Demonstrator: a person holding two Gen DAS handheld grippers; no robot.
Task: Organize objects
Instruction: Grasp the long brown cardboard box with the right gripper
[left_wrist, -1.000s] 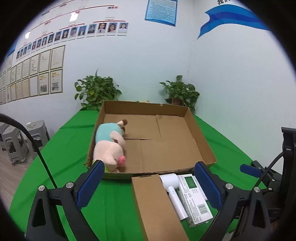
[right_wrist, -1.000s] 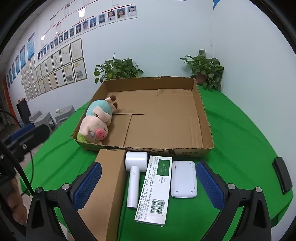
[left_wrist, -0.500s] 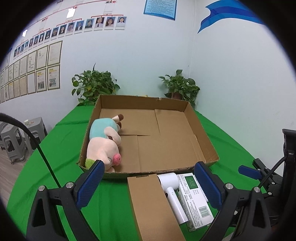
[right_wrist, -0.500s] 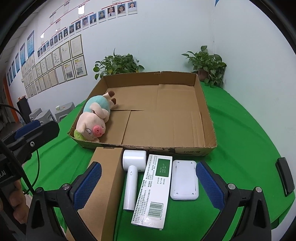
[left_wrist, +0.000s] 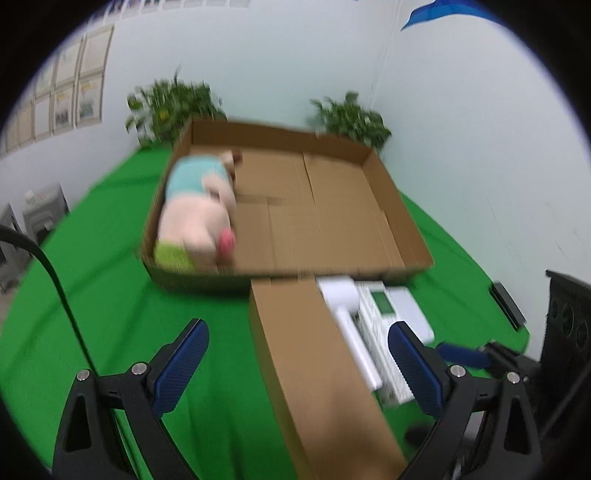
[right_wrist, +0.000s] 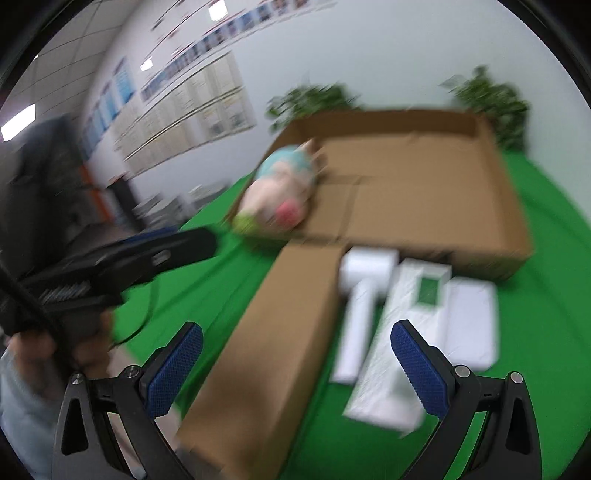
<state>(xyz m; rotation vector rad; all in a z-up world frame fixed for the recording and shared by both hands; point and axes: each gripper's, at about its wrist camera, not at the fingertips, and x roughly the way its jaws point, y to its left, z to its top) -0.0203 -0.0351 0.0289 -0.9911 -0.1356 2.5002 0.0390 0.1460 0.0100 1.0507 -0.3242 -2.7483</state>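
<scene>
Currently the long brown box (left_wrist: 317, 365) is lying lengthwise on the green table (left_wrist: 110, 302) between the spread fingers of both the left gripper (left_wrist: 295, 354) and right gripper (right_wrist: 295, 354), each grasping nothing, its far end touching the open carton (left_wrist: 391, 206).

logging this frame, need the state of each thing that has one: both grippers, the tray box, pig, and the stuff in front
left gripper: open, holding nothing
right gripper: open, holding nothing
cardboard tray box: open-topped, mostly bare inside
plush pig: lying inside the tray, left side
long brown box: closed, lying flat on the green cloth
white handheld device: lying flat outside the tray
green-label carton: closed, flat
white flat case: flat
</scene>
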